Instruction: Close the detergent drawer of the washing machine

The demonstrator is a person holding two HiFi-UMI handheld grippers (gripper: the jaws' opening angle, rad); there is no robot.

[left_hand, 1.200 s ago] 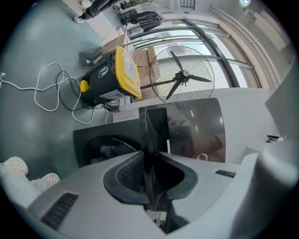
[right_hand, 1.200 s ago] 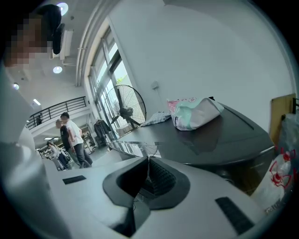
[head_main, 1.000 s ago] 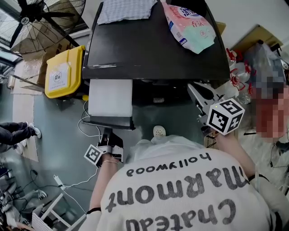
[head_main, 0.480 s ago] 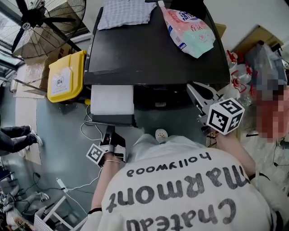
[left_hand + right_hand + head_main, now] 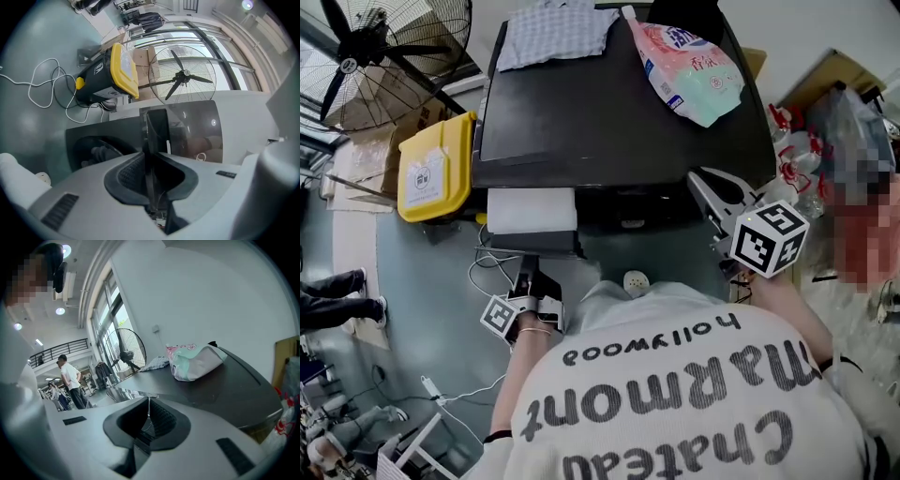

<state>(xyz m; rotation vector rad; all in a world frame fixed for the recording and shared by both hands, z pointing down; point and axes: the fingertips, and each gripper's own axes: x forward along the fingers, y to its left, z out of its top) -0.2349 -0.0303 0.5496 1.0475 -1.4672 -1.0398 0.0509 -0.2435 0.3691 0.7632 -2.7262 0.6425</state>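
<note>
My left hand-held gripper [image 5: 530,267] clamps the front panel of the detergent drawer [image 5: 532,209], which is pulled out at the washing machine's [image 5: 609,112] front left. My right hand-held gripper [image 5: 705,187] has its jaws together, empty, near the machine's right front

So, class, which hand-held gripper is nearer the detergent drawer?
Left. The left hand-held gripper is at the front of the detergent drawer; the right hand-held gripper off to its right.
</note>
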